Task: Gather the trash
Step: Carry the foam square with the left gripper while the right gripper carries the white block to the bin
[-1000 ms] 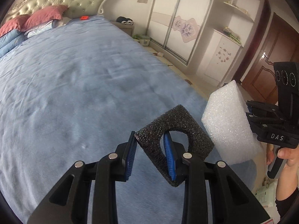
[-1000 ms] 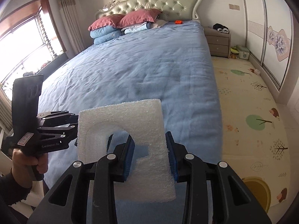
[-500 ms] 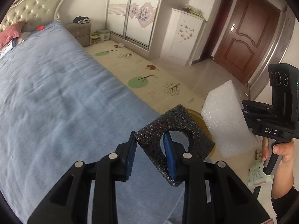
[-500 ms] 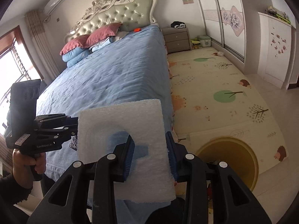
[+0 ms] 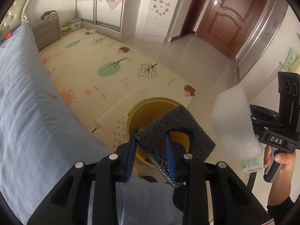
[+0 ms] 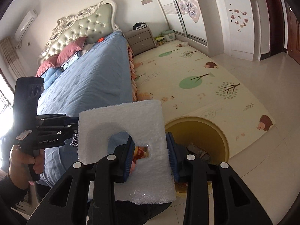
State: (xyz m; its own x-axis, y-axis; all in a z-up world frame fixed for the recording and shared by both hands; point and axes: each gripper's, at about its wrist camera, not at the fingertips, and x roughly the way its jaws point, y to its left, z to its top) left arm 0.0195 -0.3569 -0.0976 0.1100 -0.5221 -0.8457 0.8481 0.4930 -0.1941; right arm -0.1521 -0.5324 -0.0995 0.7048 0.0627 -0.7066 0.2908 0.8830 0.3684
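My left gripper point(image 5: 151, 151) is shut on a black foam piece point(image 5: 189, 131) with a rounded hole; one blue pad sits inside the hole. The piece hangs over the near side of a round yellow bin point(image 5: 150, 103) on the floor. To its right, a white foam slab point(image 5: 232, 123) is held in my right gripper point(image 5: 253, 123). In the right wrist view, the right gripper point(image 6: 150, 156) is shut on that white foam slab point(image 6: 121, 121), left of the yellow bin point(image 6: 217, 127), which holds some trash. The left gripper point(image 6: 73, 129) is at the slab's left edge, its tips hidden.
A bed with a blue cover point(image 5: 28, 112) runs along the left, its corner just below the grippers. A patterned play mat point(image 5: 105, 63) covers the floor beside it. A nightstand point(image 6: 140, 39), wardrobe doors and a brown door point(image 5: 228, 18) stand farther off. A person's hands hold both grippers.
Both grippers swung sideways off the bed and tilted down, each keeping its foam piece. The views now show the floor mat and the yellow bin instead of the bedspread.
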